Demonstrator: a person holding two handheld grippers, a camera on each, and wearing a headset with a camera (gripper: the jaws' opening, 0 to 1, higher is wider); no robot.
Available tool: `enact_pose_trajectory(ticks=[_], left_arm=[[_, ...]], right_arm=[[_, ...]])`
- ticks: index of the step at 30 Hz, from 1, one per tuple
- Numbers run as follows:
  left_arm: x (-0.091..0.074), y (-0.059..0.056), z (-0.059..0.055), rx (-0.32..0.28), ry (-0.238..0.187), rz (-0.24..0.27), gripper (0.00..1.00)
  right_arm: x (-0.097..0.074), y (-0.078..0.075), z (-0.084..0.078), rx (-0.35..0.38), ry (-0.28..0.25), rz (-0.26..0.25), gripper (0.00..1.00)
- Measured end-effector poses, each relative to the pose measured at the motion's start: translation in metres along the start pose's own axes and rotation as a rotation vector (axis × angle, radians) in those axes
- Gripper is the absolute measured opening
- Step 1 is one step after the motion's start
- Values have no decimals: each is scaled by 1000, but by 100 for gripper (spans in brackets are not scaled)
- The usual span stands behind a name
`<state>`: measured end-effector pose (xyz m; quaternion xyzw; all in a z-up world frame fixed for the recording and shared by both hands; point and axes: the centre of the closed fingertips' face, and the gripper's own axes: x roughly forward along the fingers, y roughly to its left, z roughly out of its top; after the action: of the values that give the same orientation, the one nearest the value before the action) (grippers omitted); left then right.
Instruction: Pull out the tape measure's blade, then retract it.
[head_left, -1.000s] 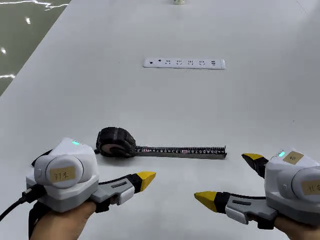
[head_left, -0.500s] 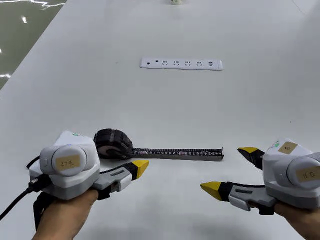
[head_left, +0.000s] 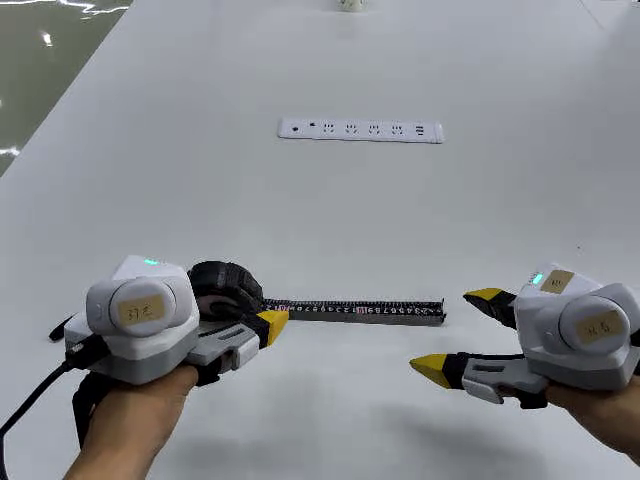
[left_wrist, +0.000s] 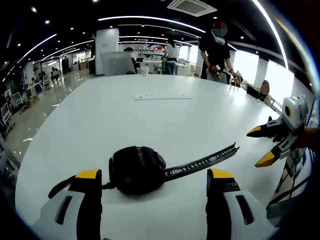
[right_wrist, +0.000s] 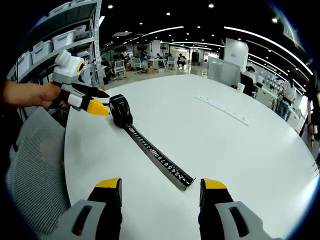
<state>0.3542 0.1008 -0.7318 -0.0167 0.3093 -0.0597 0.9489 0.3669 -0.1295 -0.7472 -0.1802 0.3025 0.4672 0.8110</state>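
Observation:
A black tape measure case (head_left: 225, 288) lies on the white table (head_left: 330, 220), its dark blade (head_left: 360, 309) drawn out to the right and flat on the surface. My left gripper (head_left: 245, 312) is open, and in the left gripper view its yellow-tipped jaws (left_wrist: 153, 175) stand on either side of the case (left_wrist: 137, 167) without touching it. My right gripper (head_left: 458, 331) is open just right of the blade's end (head_left: 440, 312). In the right gripper view the blade end (right_wrist: 187, 180) lies a little ahead of the gripper (right_wrist: 161, 184), nearer its right jaw.
A white power strip (head_left: 360, 130) lies farther back on the table. A grey mesh chair (right_wrist: 35, 165) stands by the table's edge on my side. People stand beyond the far end (left_wrist: 215, 45).
My left gripper has moved forward until its jaws flank the case. The right gripper has edged up and closer to the blade's end. Case and blade have stayed put.

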Motion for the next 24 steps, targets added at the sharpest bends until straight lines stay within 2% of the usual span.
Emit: enact_pose_trajectory(ticks=[24], left_arm=[[19,16,-2,-48,36,70,74]], right_arm=[[20,-24,-11,-130,77,102,39]])
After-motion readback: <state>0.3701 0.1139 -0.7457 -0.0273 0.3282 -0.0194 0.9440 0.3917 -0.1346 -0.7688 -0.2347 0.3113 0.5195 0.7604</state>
